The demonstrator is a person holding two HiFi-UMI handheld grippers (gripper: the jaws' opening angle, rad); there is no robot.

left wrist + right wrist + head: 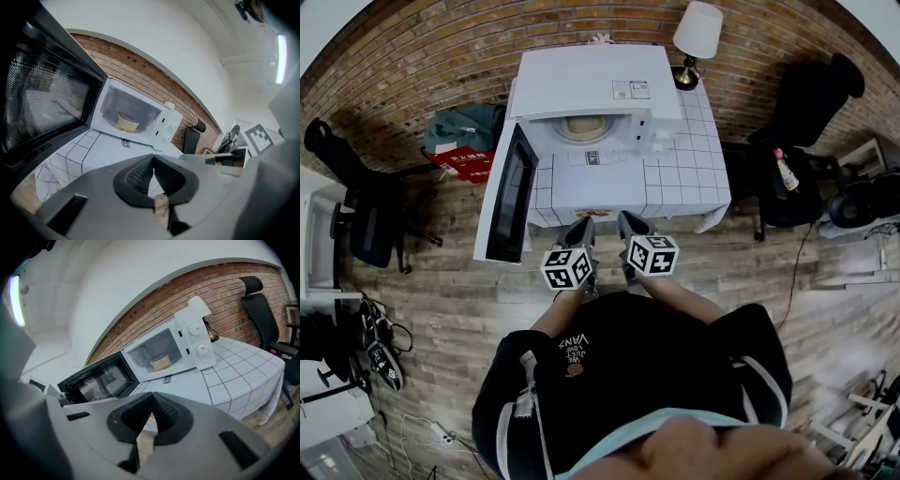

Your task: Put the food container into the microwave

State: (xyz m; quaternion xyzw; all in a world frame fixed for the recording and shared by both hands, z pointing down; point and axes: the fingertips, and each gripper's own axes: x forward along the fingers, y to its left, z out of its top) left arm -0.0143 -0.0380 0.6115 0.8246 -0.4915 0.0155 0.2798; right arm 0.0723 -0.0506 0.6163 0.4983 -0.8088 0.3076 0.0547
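Microwave stands open on grid-patterned tablecloth; brick wall behind, plank floor.

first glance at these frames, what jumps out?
The white microwave stands on the checked table with its door swung wide open to the left. The food container sits inside it. The left gripper and right gripper are shut and empty, at the table's near edge.

Head view looks down; gripper views both face microwave.
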